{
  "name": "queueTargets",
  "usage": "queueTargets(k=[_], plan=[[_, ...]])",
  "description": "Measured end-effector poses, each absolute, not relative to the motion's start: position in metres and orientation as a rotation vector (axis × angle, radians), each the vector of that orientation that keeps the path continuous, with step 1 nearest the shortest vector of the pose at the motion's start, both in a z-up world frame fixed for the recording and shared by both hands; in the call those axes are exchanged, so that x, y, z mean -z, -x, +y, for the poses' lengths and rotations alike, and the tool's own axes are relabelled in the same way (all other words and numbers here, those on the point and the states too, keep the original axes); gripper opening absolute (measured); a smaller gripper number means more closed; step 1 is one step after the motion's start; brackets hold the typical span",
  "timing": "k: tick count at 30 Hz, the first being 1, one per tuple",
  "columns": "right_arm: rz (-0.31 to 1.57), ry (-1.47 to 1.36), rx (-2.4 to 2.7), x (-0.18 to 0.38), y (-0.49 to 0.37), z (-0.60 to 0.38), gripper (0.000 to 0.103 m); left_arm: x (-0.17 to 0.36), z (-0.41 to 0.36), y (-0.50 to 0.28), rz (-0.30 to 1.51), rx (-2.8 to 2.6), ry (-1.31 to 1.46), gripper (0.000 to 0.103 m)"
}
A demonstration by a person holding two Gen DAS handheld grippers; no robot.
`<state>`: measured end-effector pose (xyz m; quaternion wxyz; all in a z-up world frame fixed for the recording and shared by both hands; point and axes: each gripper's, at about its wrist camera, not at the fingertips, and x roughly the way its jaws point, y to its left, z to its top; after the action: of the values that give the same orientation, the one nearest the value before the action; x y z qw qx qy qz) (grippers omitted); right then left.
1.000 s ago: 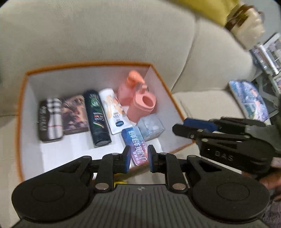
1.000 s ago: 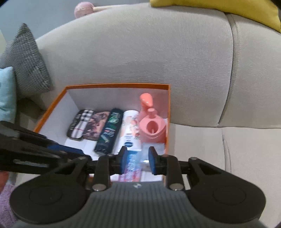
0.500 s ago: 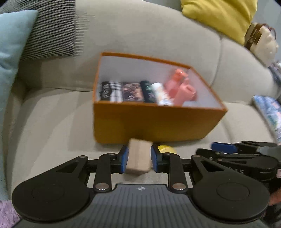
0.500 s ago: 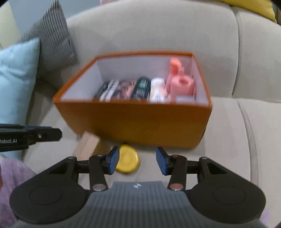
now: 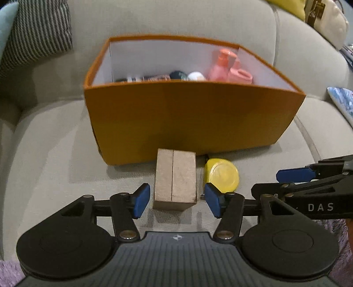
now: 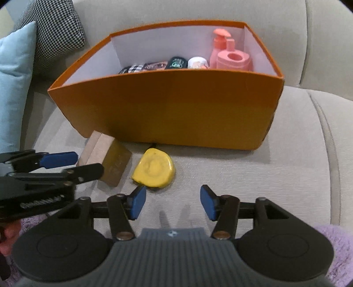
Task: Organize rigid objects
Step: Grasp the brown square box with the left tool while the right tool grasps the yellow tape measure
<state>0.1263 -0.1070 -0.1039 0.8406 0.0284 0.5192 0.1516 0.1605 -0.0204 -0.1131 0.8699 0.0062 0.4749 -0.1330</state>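
Observation:
An orange box (image 5: 192,119) stands on the sofa seat and holds several bottles, tubes and tins, with pink pump bottles (image 6: 229,57) at its right end. In front of it lie a small tan cardboard box (image 5: 175,178) and a yellow tape measure (image 5: 221,175). My left gripper (image 5: 176,199) is opening. The tan box sits between its blue pads, which do not touch it. My right gripper (image 6: 173,203) is opening too, with nothing between its fingers. The tape measure (image 6: 154,168) lies just past its left fingertip.
A striped pillow (image 5: 35,33) and a light blue pillow (image 6: 13,84) lean at the sofa's left. A white bag (image 5: 326,19) and a blue patterned item (image 5: 342,101) are at the right. Purple fuzzy fabric (image 6: 335,247) shows by the near edge.
Both grippers have drawn back from above the orange box and dropped to the seat in front of it. Both pairs of jaws have widened, and the tan box now lies between the left fingers.

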Motion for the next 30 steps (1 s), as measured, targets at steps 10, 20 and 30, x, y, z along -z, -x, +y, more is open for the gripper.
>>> queueTargets(k=[10, 20, 30], plan=[[1.130, -0.047, -0.352, 0.112, -0.136, -0.095, 0.056, 0.108, -0.001, -0.156, 1.023, 0.322, 0.136, 0.051], [1.125, -0.031, -0.391, 0.107, -0.129, -0.090, 0.056, 0.116, 0.047, -0.152, 1.089, 0.243, 0.389, 0.053], [1.124, -0.015, -0.393, 0.106, -0.121, -0.088, 0.056, 0.118, 0.059, -0.145, 1.082, 0.133, 0.310, 0.050]])
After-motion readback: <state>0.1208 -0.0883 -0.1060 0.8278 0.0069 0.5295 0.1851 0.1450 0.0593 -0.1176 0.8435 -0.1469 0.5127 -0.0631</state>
